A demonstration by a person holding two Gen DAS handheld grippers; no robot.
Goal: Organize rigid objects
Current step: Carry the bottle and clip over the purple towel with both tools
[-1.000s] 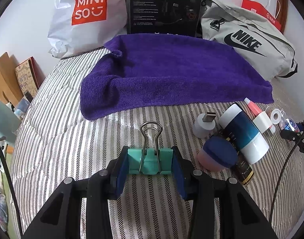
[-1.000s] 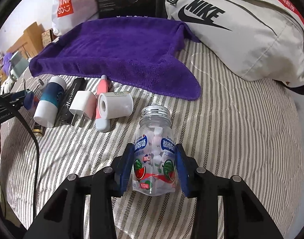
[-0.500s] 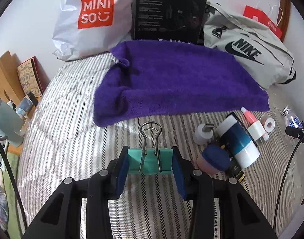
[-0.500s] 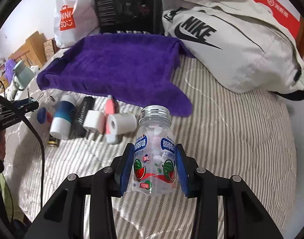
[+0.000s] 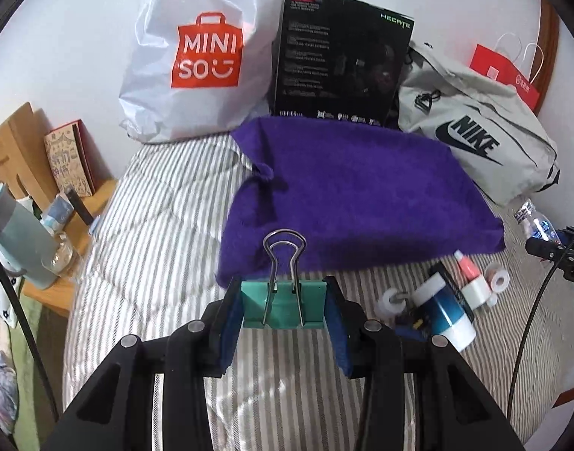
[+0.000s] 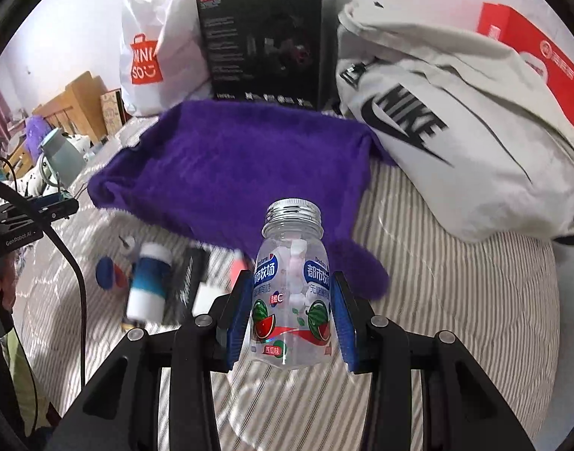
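Note:
My left gripper (image 5: 283,306) is shut on a teal binder clip (image 5: 283,302) with steel handles, held above the striped bed just before the purple towel (image 5: 362,188). My right gripper (image 6: 289,308) is shut on a clear candy bottle (image 6: 291,289) with a metal cap and watermelon label, lifted over the towel's (image 6: 242,165) near corner. Several small items lie on the bed: a blue-and-white tube (image 5: 450,312) (image 6: 149,282), a pink-capped tube (image 5: 467,268), a white tape roll (image 5: 497,278), a white plug (image 5: 390,300) and a blue-pink puff (image 6: 108,272).
A white Miniso bag (image 5: 204,56), a black box (image 5: 343,64), a grey Nike bag (image 5: 475,139) and a red paper bag (image 5: 505,75) line the wall behind the towel. A wooden bedside shelf (image 5: 61,203) with a teal flask (image 5: 20,233) stands left of the bed.
Both grippers have risen and pulled back with their loads; the towel and small items look farther and lower in both views. The grips on clip and bottle are unchanged.

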